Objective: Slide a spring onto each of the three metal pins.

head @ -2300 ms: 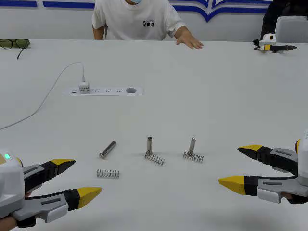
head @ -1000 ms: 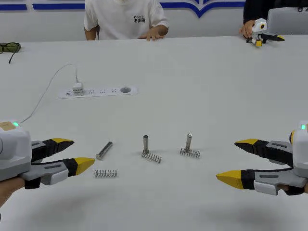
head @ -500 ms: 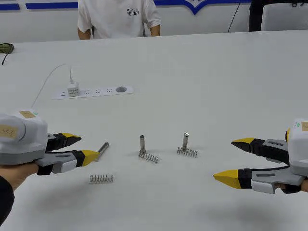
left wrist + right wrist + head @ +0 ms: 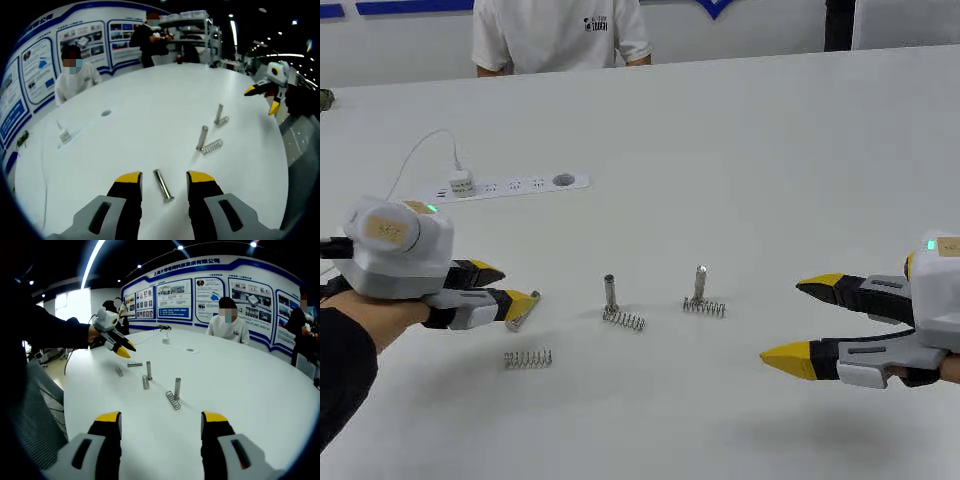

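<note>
Pin (image 4: 163, 185) lying flat, between parted jaws of left gripper (image 4: 164, 176)

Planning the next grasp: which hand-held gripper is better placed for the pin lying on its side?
Left. The left hand-held gripper has open jaws astride the lying pin; the right hand-held gripper is open but far off.

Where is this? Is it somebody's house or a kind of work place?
Probably a workplace, maybe a company lab or showroom, not a house. There is a big white table with a power strip on it, poster boards along the wall, and another person sitting at the table.
</note>
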### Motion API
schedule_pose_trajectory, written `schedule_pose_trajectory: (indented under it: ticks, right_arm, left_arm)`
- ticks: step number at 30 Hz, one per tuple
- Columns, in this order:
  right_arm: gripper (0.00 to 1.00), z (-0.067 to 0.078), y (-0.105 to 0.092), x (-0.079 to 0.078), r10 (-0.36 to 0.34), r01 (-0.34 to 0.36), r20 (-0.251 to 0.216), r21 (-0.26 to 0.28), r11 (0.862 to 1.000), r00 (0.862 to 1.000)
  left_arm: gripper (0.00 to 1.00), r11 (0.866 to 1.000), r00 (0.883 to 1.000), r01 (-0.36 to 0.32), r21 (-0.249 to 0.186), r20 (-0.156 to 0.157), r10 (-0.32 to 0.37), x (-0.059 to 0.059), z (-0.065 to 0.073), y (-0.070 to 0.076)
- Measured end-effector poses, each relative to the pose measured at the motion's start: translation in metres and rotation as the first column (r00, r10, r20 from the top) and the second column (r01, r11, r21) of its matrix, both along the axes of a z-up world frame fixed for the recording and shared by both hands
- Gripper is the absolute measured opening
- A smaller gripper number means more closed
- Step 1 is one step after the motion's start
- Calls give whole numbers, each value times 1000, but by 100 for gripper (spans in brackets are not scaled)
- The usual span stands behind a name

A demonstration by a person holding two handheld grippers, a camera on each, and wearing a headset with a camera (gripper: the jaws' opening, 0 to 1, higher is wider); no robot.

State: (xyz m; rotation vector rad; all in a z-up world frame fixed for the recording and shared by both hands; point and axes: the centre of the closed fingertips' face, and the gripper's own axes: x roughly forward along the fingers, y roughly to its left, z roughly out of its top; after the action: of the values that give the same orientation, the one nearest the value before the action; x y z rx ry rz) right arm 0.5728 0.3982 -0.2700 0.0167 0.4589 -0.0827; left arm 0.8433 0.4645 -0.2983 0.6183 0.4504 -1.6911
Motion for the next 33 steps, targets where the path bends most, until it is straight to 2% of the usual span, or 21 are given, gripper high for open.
schedule_pose_trajectory:
  ticks: [10,19,30,33]
  right_arm:
    - [66,1,0,0,-2,2,3,-2,1000,1000]
    - [66,2,-1,0,-3,3,4,-4,1000,1000]
    - [65,1,-1,0,1,-1,0,-6,1000,1000]
    - [65,1,-1,0,2,-2,0,-7,1000,1000]
  left_arm:
    - [31,997,1000,-18,80,8,17,4,-16,-10]
    - [23,988,999,-40,147,31,36,4,-30,-13]
    - [17,978,997,-68,197,55,59,7,-42,-15]
    - [16,976,996,-77,204,49,69,7,-42,-16]
